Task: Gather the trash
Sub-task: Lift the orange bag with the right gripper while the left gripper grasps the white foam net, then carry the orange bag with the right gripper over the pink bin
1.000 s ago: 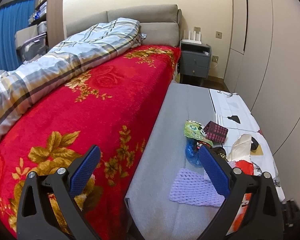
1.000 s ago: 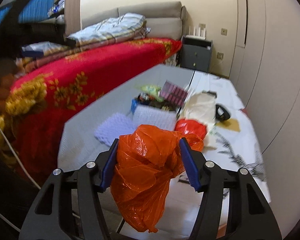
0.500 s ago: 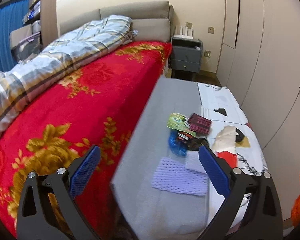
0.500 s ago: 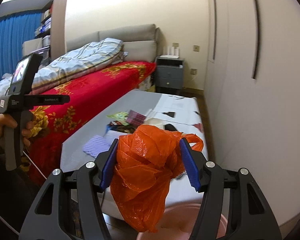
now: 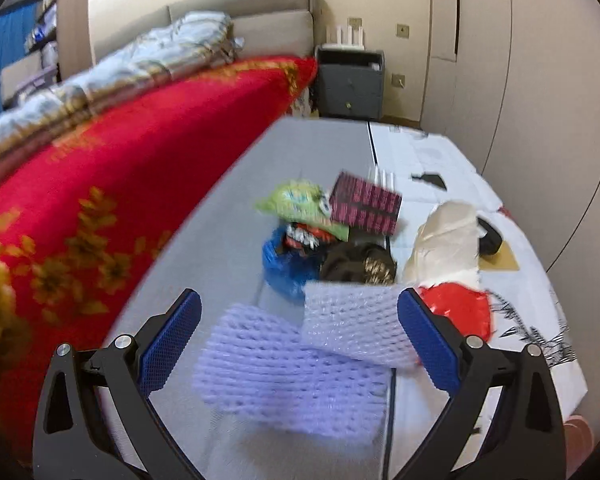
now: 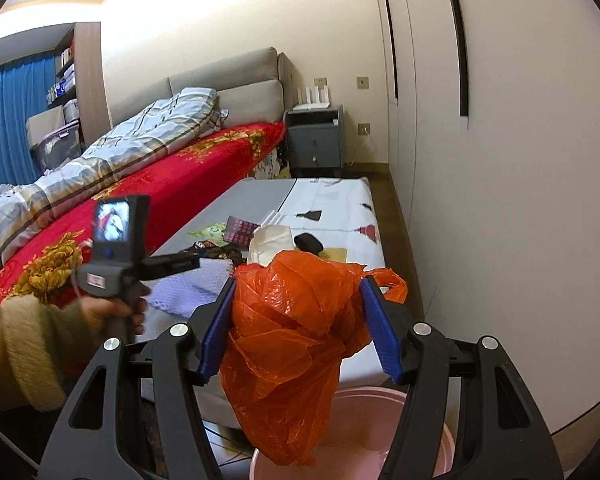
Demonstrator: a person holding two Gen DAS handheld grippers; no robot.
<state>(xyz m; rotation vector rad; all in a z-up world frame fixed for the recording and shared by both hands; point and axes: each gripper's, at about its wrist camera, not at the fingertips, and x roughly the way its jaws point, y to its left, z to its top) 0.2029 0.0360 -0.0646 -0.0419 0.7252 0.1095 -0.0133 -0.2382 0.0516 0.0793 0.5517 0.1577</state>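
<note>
Two grippers, two jobs: we drop one bag and reach for foam.
Left view: our left gripper (image 5: 298, 344) gapes empty, foam net (image 5: 292, 376) lying crosswise just ahead. Right view: our right gripper (image 6: 298, 326) clasps the orange bag (image 6: 296, 344) directly above the pink bin (image 6: 352, 436).

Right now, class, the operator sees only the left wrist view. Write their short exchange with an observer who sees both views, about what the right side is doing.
Operator: I can't see the right gripper. Is it carrying anything?
Observer: Yes, the right gripper is shut on a crumpled orange bag.
Operator: What is beneath it?
Observer: The bag's lower end hangs over the opening of a pink bin.
Operator: Who is holding my tool?
Observer: A hand in a knitted sleeve grips the left gripper by its handle.
</note>
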